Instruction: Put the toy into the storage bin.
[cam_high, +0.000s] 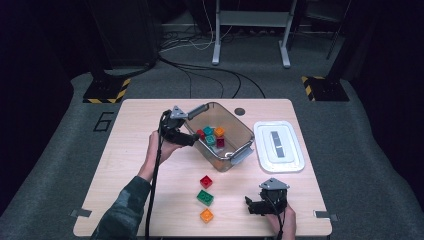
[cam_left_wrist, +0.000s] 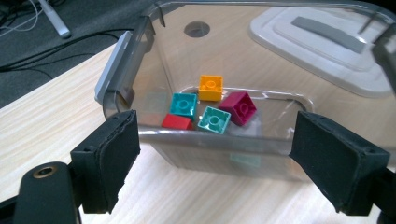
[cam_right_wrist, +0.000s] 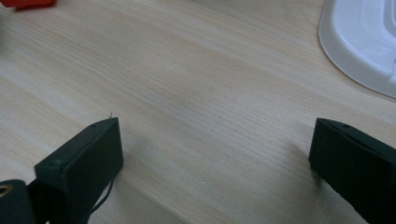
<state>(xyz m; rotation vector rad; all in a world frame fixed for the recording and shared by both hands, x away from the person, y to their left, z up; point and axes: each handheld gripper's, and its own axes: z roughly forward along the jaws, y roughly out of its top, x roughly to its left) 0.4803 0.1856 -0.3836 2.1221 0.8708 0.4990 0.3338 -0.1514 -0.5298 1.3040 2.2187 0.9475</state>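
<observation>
Left hand-held gripper (cam_high: 192, 140): held at the near-left wall of the clear box, pointing into it; in its own view the two black pads (cam_left_wrist: 109, 158) stand spread with nothing between them, the box wall just beyond them.
Left hand (cam_high: 162, 147): wrapped round the gripper body; a patterned sleeve (cam_high: 122, 210) comes in from the bottom edge; a black cable trails down along the forearm.
Clear box (cam_high: 240, 131): open, set at a slant near the middle of the desk; grey latches at both ends.
Blocks in the box: orange block (cam_left_wrist: 210, 87) at the back; teal block (cam_left_wrist: 183, 104) and a second teal block (cam_left_wrist: 214, 120) in front of it; magenta block (cam_left_wrist: 238, 108) tilted, touching the second teal one; red block (cam_left_wrist: 178, 122) lying low against the near wall.
Loose blocks on the desk: red one (cam_high: 206, 181), green one (cam_high: 205, 197) and orange one (cam_high: 206, 215) in a rough column in front of the box, apart from each other.
Lid (cam_high: 278, 146): white with a grey handle strip; flat on the desk just right of the box.
Right hand-held gripper (cam_high: 252, 206): low at the near-right of the desk, pointing left toward the loose blocks; pads (cam_right_wrist: 84, 163) wide apart over bare wood, gripping nothing.
Desk (cam_high: 130, 125): pale wood grain; dark round hole near the far edge.
</observation>
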